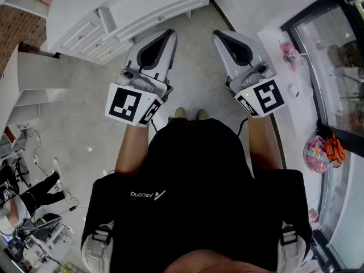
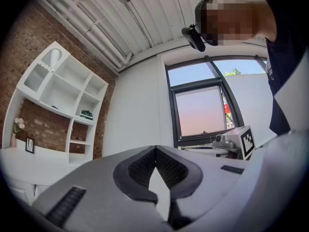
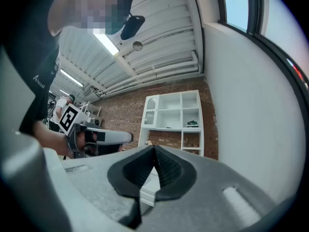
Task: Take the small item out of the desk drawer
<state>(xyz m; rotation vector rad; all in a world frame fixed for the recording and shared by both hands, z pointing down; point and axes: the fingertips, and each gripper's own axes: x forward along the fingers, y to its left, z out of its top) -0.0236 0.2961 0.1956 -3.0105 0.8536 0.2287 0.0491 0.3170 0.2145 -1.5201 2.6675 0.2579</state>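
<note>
The white desk stands ahead of the person, its drawers pushed in; no small item shows in any view. My left gripper and right gripper are held side by side above the floor, short of the desk, tips towards it. In the left gripper view the left gripper has its jaws together with nothing between them, and the right gripper shows beside it. The right gripper is likewise shut and empty, with the left gripper at its side.
A white shelf unit stands on the desk against a brick wall. A large window and white sill run along the right, with a pink and orange item by it. A white cabinet stands left; another person is lower left.
</note>
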